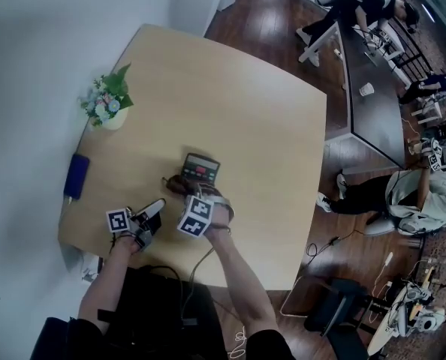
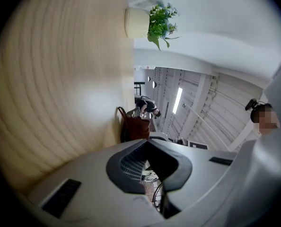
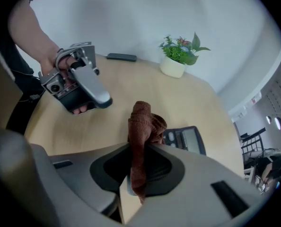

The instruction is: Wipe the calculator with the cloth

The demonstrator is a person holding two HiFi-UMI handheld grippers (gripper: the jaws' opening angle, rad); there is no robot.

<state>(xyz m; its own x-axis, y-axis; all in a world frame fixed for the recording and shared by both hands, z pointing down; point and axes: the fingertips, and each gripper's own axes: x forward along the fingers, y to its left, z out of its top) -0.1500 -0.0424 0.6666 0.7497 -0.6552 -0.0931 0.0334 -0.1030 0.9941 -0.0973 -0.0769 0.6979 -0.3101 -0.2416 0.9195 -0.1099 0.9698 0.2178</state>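
A dark calculator (image 1: 200,168) lies flat near the middle of the wooden table (image 1: 230,103). My right gripper (image 1: 191,195) points steeply down just in front of it, shut on a bunched brown cloth (image 1: 176,184). In the right gripper view the cloth (image 3: 143,126) stands up between the jaws, and the calculator (image 3: 185,140) lies just past it on the right. My left gripper (image 1: 155,207) is held level to the left of the cloth, shut and empty. From the left gripper view (image 2: 147,144) the cloth (image 2: 135,127) shows ahead, beyond the jaws.
A small potted plant (image 1: 106,103) stands near the table's left edge, with a flat blue object (image 1: 76,175) closer to me along that edge. Right of the table are people (image 1: 418,193) seated at a dark desk (image 1: 373,103). A cable (image 1: 197,268) hangs off the near edge.
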